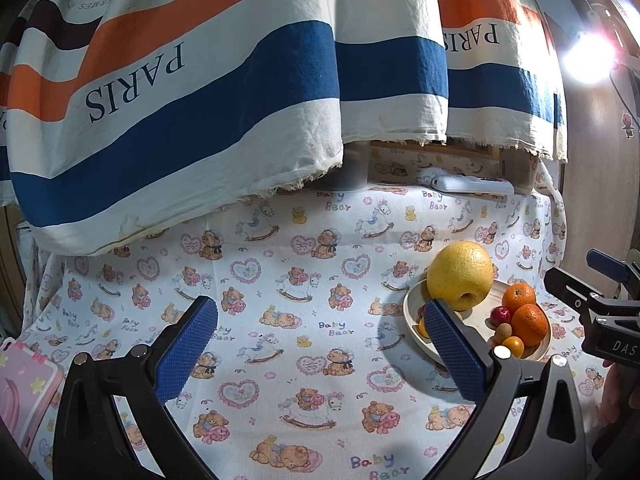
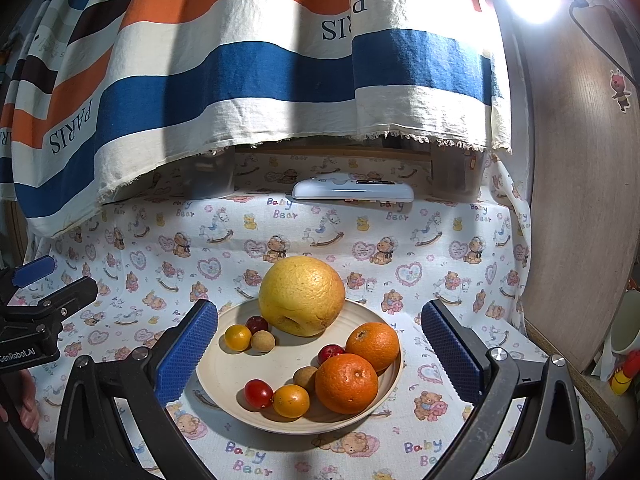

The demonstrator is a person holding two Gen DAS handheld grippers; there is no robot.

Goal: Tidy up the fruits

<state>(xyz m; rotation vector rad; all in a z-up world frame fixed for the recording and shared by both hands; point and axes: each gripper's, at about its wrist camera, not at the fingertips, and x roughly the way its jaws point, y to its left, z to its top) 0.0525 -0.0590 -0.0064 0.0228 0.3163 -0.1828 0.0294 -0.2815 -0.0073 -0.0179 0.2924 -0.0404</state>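
Observation:
A cream plate (image 2: 224, 376) on the bear-print cloth holds a large yellow grapefruit (image 2: 302, 295), two oranges (image 2: 346, 383) (image 2: 373, 345), small red, yellow and brown fruits (image 2: 258, 393) (image 2: 237, 337) (image 2: 263, 341). My right gripper (image 2: 320, 356) is open and empty, its fingers on either side of the plate. My left gripper (image 1: 320, 352) is open and empty over bare cloth; the plate (image 1: 412, 304) with the grapefruit (image 1: 460, 274) lies behind its right finger (image 1: 456, 352).
A striped "PARIS" cloth (image 2: 248, 72) hangs over the back. A white remote (image 2: 352, 191) lies at the table's back. A pink case (image 1: 24, 384) sits at the left edge. A wooden panel (image 2: 580, 200) and a mug (image 2: 628, 328) stand at right.

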